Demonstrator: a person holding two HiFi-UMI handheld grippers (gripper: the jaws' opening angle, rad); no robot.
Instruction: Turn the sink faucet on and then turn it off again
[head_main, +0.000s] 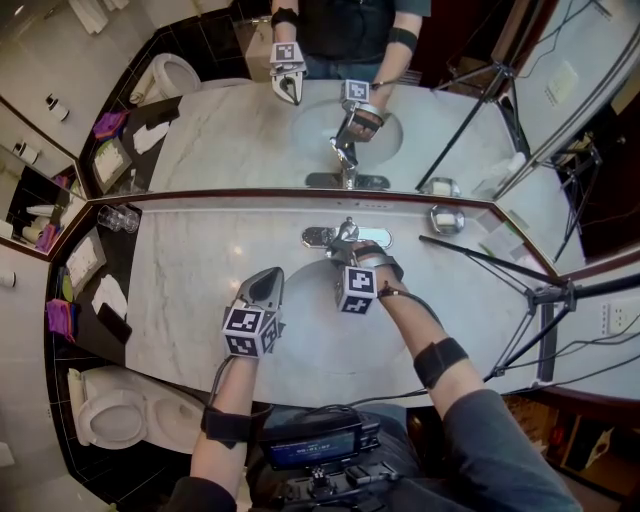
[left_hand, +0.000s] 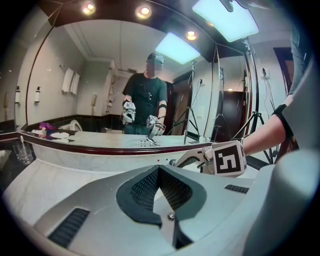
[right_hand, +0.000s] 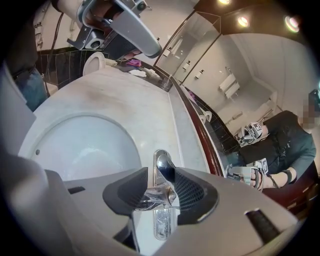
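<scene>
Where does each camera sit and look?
Head view: on the person's head, looking down at the sink; left gripper, right gripper, forearms show.
Left gripper view: on the left gripper, facing the mirror; its shut jaws and the right forearm show.
Right gripper view: on the right gripper, aimed down at the faucet its jaws clamp.
Shared: faucet and sink, in head and right gripper views.

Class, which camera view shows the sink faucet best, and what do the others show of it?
The right gripper view: the chrome faucet sits close up between the jaws of the right gripper. The head view shows it small, partly under that gripper. The left gripper view shows almost none of it.
</scene>
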